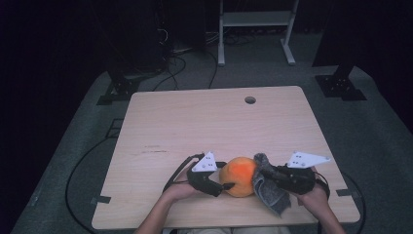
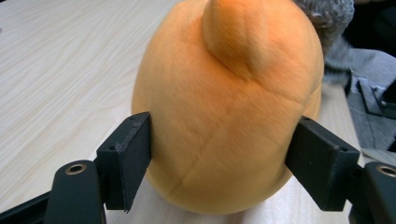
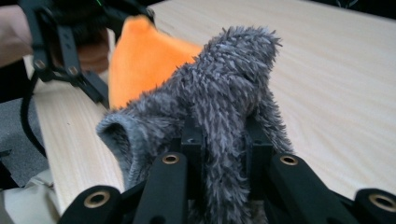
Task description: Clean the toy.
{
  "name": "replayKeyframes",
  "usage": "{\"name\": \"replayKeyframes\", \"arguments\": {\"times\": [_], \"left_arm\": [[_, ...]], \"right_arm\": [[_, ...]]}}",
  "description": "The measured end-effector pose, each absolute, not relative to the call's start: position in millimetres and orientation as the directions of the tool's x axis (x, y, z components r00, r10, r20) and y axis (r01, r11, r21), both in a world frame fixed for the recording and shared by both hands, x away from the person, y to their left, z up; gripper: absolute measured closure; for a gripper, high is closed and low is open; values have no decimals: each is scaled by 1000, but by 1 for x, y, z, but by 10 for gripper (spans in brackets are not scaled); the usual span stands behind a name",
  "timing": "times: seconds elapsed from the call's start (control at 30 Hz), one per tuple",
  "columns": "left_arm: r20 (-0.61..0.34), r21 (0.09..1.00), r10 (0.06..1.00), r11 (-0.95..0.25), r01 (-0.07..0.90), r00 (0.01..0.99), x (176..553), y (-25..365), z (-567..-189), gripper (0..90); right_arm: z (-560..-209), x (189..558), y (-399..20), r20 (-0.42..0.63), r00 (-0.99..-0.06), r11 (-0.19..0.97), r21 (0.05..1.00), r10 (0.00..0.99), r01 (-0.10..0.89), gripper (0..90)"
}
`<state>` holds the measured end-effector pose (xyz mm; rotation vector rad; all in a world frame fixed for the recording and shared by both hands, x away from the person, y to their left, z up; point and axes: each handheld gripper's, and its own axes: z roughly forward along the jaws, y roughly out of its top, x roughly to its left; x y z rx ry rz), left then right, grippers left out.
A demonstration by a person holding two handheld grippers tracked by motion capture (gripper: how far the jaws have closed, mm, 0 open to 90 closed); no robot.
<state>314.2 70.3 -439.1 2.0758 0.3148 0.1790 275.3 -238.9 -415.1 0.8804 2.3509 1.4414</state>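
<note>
1. The orange plush toy (image 1: 239, 175) is sitting near the front edge of the tabletop (image 1: 204, 122), between the person's two hands.
2. The left tool (image 1: 221, 186) is clamping the toy by its lower, wider part; in the left gripper view the two black jaws are pressing against the opposite flanks of the toy (image 2: 229, 112), with the fabric bulging slightly between them.
3. The right tool (image 1: 267, 179) is pinching a grey fluffy cloth (image 1: 269, 187), its jaws drawn together on a fold of the pile, as the right gripper view shows around the cloth (image 3: 224, 116).
4. The cloth is resting against the right side of the toy, touching it, while a loose end is hanging down toward the tabletop.
5. The work in hand is looking like wiping or rubbing the toy with the cloth while the other hand is steadying it.
6. The toy is appearing light, soft and squashy, with a short velvety surface and visible seams; it is likely giving way under pressure rather than resisting.
7. A hold low on the broad body is suiting it best, since the narrow nub at the top is offering little to grip and the toy is apt to tip or roll.
8. The cloth is limp and shaggy, so a bunched fold is giving the surest purchase.
9. The risk is that a firm rub is pushing the light toy out of the left jaws.
</note>
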Motion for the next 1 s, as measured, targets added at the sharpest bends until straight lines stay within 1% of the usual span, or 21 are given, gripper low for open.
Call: {"name": "replayKeyframes", "arguments": {"times": [0.13, 0.2, 0.27, 0.33, 0.4, 0.47, 0.5, 0.57, 0.63, 0.7, 0.73, 0.8, 0.9, 0.93, 1.0], "left_arm": [[-22, 874, 342, -449, 184, 939, 318, 74, -438, 287], [-27, 874, 343, -447, 188, 939, 319, 74, -439, 287], [-30, 873, 332, -451, 187, 943, 318, 71, -441, 285], [-28, 868, 307, -464, 175, 951, 317, 69, -442, 256], [-5, 866, 277, -479, 143, 961, 315, 66, -442, 181], [6, 871, 262, -476, 124, 965, 314, 61, -444, 118], [13, 867, 262, -483, 119, 965, 314, 57, -445, 116], [33, 864, 279, -490, 113, 960, 313, 50, -444, 139], [32, 866, 308, -483, 128, 951, 313, 49, -442, 206], [-7, 879, 340, -447, 168, 940, 315, 52, -441, 259], [-38, 882, 354, -428, 198, 934, 317, 52, -441, 271], [-79, 884, 367, -404, 235, 927, 320, 52, -442, 276], [-77, 881, 373, -409, 238, 925, 319, 52, -442, 276], [-80, 880, 376, -409, 243, 923, 319, 53, -442, 276], [-85, 881, 381, -403, 248, 920, 319, 55, -443, 282]], "right_arm": [[-423, 281, -246, 104, -758, 338, 850, 644, 404, 742], [-424, 281, -248, 91, -743, 351, 839, 663, 416, 742], [-420, 279, -247, 83, -740, 341, 850, 668, 403, 742], [-414, 276, -242, 75, -752, 334, 863, 655, 377, 742], [-414, 276, -237, 54, -765, 355, 863, 642, 359, 742], [-418, 279, -238, 72, -765, 349, 859, 640, 373, 741], [-420, 281, -241, 85, -759, 339, 859, 645, 384, 741], [-422, 285, -244, 112, -743, 318, 855, 660, 410, 742], [-420, 284, -243, 87, -729, 327, 853, 679, 407, 746], [-415, 279, -242, 78, -741, 327, 863, 667, 385, 747], [-411, 276, -240, 79, -753, 319, 873, 654, 369, 748], [-404, 270, -231, 62, -780, 323, 888, 622, 328, 747], [-397, 263, -214, 12, -814, 361, 892, 581, 271, 740], [-397, 263, -211, -2, -813, 373, 889, 582, 265, 738], [-400, 267, -214, 11, -805, 358, 892, 593, 276, 737]]}}
